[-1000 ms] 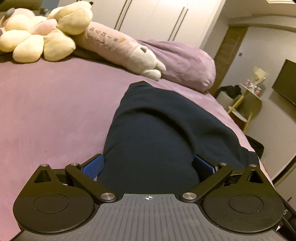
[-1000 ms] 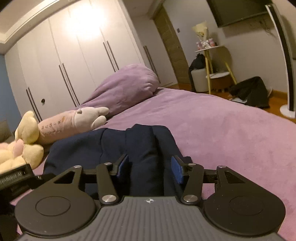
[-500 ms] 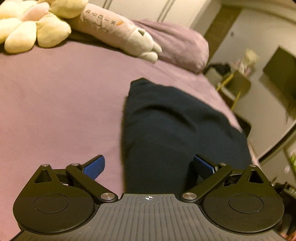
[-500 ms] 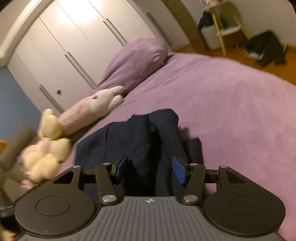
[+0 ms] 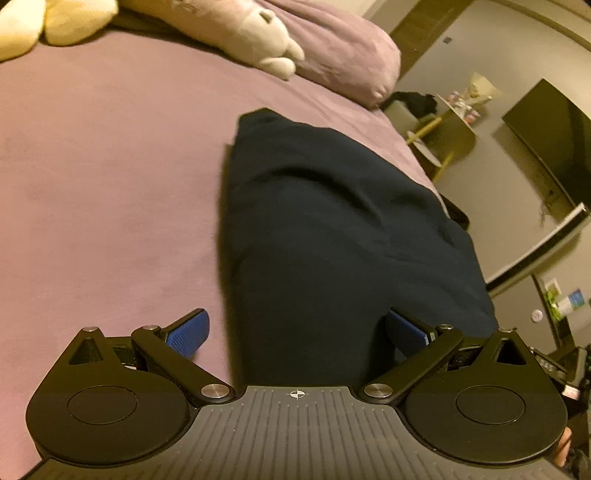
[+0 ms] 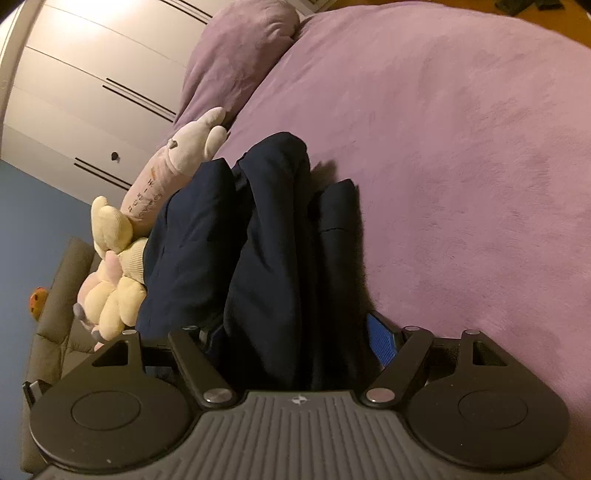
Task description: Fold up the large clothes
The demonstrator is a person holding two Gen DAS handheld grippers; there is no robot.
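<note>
Navy garment folded into a thick bundle on the purple bed, just short of the long pink plush pillow near the headboard.

Judged step: letting go after a fold.

Left tool spread wide, left pad clear of the cloth, right pad beside the bundle's edge, gripping nothing. Right tool straddling a stacked fold, jaws just been opening, cloth between them but no longer pinched.

Next, likely: drawing both tools back without dragging the layers, then smoothing or folding again.

Seen only from the left wrist: dark television, yellow side table. Only from the right wrist: separate stacked layers, white wardrobe doors, yellow flower plush.
</note>
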